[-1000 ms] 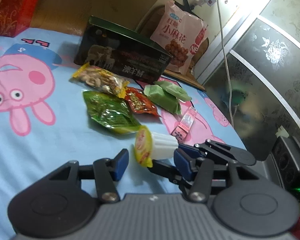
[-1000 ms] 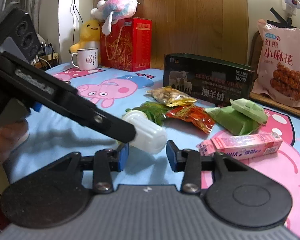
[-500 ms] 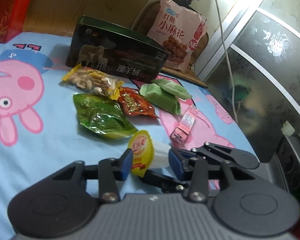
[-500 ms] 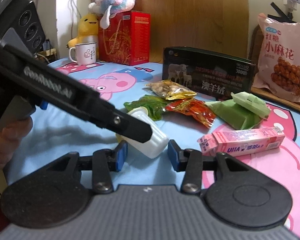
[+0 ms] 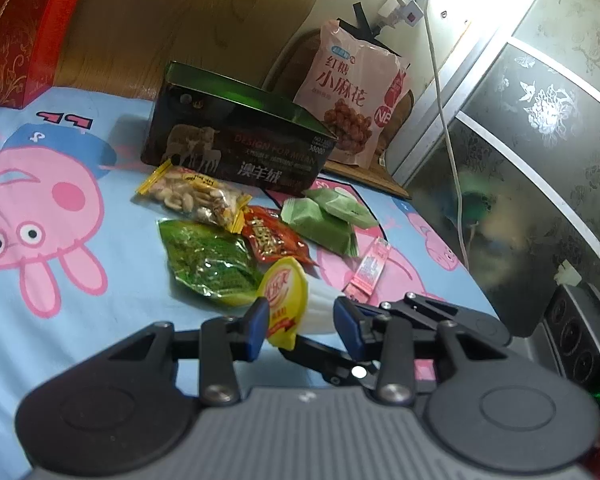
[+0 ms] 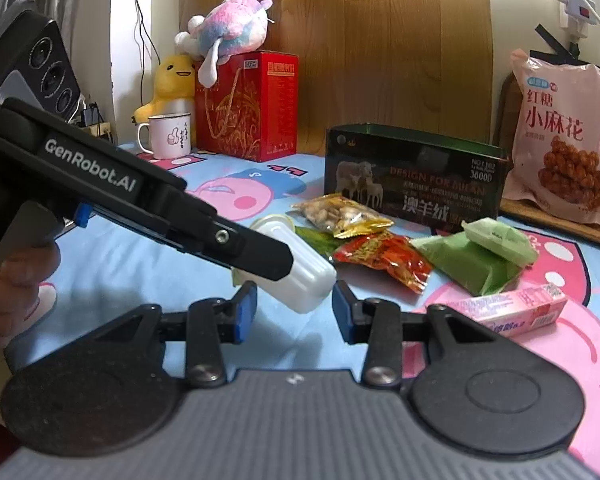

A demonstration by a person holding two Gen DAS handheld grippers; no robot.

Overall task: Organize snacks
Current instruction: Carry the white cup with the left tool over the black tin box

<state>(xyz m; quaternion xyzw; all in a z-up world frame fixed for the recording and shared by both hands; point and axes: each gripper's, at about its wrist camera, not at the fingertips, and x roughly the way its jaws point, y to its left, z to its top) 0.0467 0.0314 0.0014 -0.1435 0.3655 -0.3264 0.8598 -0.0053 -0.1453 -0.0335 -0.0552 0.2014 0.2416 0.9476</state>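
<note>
A white jelly cup with a yellow foil lid (image 5: 285, 298) lies tilted between the fingers of my left gripper (image 5: 300, 322), lifted above the sheet; the fingers sit close on it. In the right wrist view the same cup (image 6: 304, 276) sits between the open fingers of my right gripper (image 6: 294, 312), with the left gripper's arm (image 6: 160, 208) over it. Beyond lie a peanut packet (image 5: 192, 196), green packet (image 5: 208, 264), red packet (image 5: 272, 240), green wrapped cakes (image 5: 328, 220) and a pink box (image 5: 370, 268). A dark open tin box (image 5: 240, 148) stands behind them.
A big pink snack bag (image 5: 356, 96) leans at the back right. A red gift box (image 6: 246, 106) with plush toys, and a mug (image 6: 166, 136), stand at the back left. A dark cabinet (image 5: 540, 160) borders the bed on the right.
The left gripper has closed in around the jelly cup and raised it off the sheet. The right gripper stayed open around the cup's base.
</note>
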